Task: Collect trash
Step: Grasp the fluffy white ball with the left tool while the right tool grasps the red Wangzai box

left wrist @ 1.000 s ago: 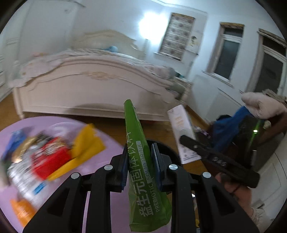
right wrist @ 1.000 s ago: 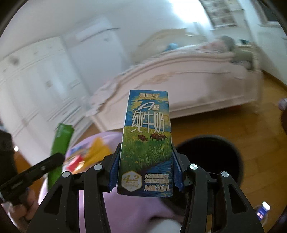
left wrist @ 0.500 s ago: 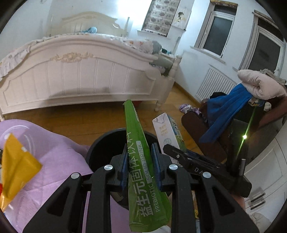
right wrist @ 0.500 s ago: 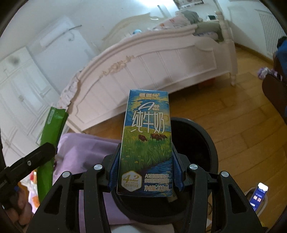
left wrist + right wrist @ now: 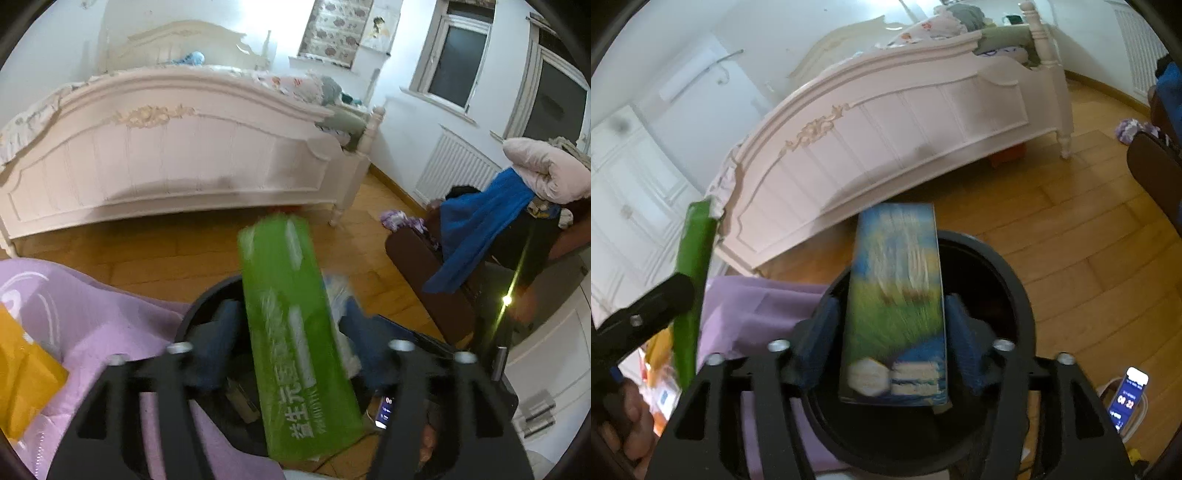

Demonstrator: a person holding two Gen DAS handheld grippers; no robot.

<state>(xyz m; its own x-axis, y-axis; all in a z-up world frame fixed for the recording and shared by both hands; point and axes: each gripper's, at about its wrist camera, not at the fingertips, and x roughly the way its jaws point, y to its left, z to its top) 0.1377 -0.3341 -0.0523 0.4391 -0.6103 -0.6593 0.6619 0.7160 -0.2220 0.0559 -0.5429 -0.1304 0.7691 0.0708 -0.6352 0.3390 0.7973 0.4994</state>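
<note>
My left gripper [image 5: 291, 332] is open above a black trash bin [image 5: 195, 317]. A green drink sachet [image 5: 295, 332] hangs loose and blurred between its spread fingers, clear of both pads. My right gripper [image 5: 892, 325] is open too, over the same bin [image 5: 1015, 288]. A blue-and-green milk carton [image 5: 897, 310] is blurred between its parted fingers with gaps on both sides. In the right wrist view the green sachet [image 5: 694, 280] and the left gripper's finger [image 5: 646, 310] show at the left.
A purple cloth [image 5: 92, 317] covers a table left of the bin, with a yellow packet [image 5: 22, 373] on it. A white bed footboard [image 5: 166, 158] stands behind. A chair with blue clothes [image 5: 476, 236] is at the right. A phone [image 5: 1126, 395] lies on the wooden floor.
Both grippers moved over the bin and opened. The green sachet and the milk carton, gripped before, are now loose between the fingers and dropping.
</note>
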